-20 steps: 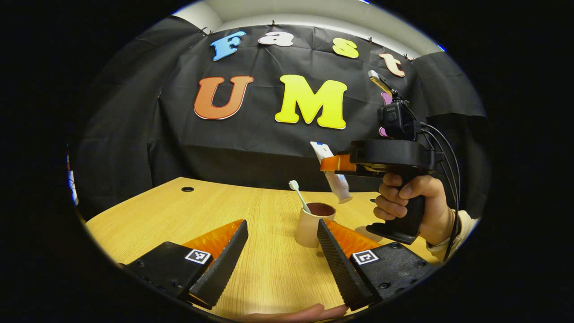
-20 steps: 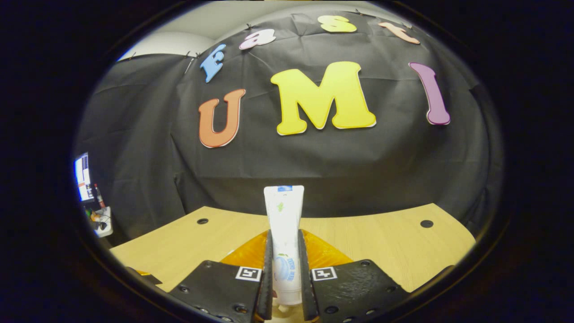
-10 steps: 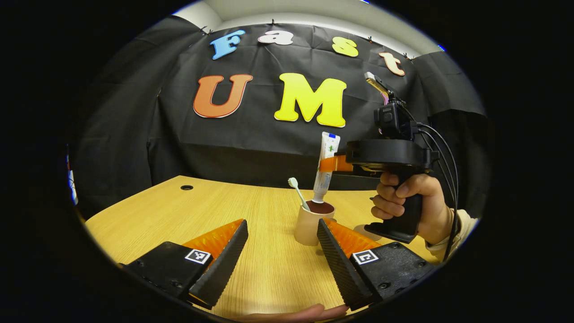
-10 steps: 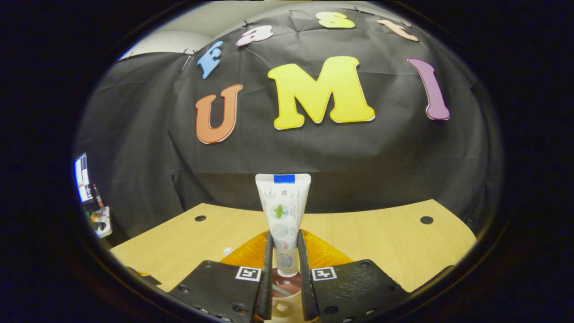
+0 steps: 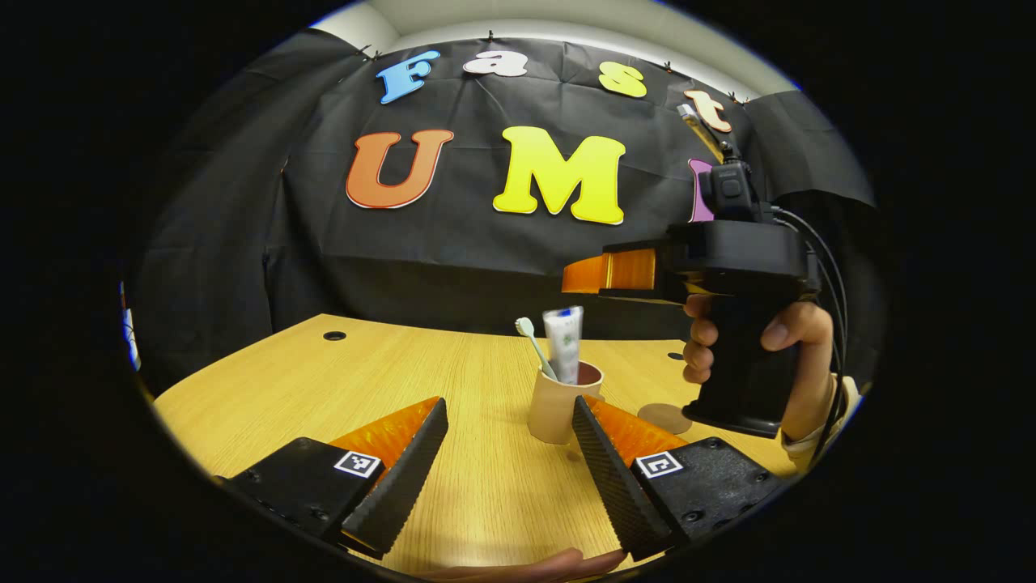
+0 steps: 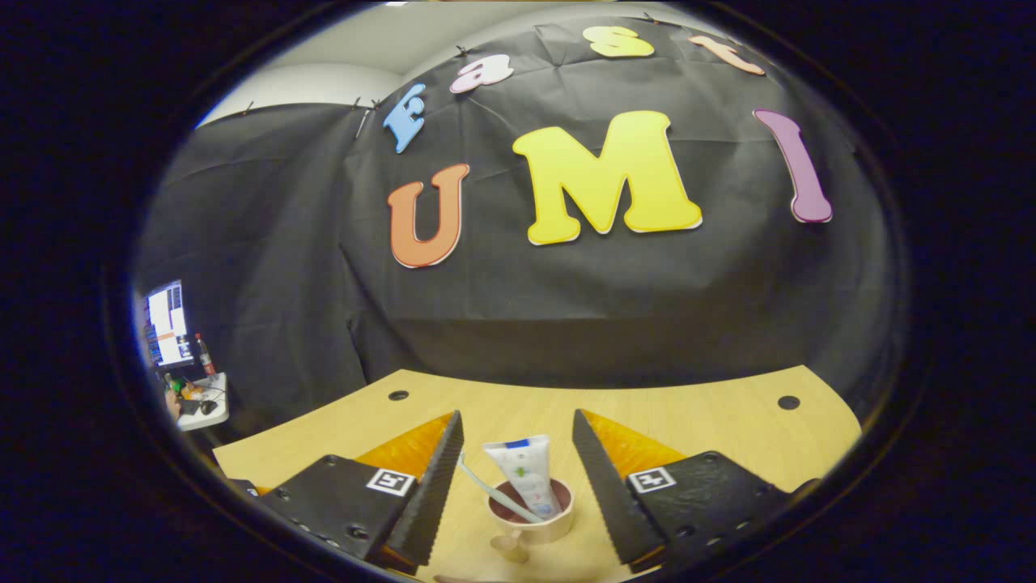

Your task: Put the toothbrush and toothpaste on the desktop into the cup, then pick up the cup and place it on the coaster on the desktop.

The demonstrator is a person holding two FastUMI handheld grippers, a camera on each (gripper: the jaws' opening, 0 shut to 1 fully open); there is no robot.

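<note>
Now the right gripper (image 6: pixel 518 478) hangs above the cup (image 6: pixel 530 518) with its jaws wide apart and holding nothing, and a hand (image 5: pixel 777 356) carries it by the grip. Inside the cup (image 5: pixel 554 405) the toothpaste (image 5: pixel 563 344) stands upright and the toothbrush (image 5: pixel 534 346) leans beside it. The left gripper (image 5: pixel 510 461) rests low near the tabletop (image 5: pixel 324 380), also wide open and empty, the cup just beside its one finger; the coaster (image 5: pixel 664 418) lies near the cup, and bare wood spreads to the far edge.

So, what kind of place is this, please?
Probably a recording booth for demonstrations, not a real bathroom. A black cloth hangs as the wall behind a bare wooden desk, a hand holds a gripper with a camera on it, and a monitor stands off to the side.
</note>
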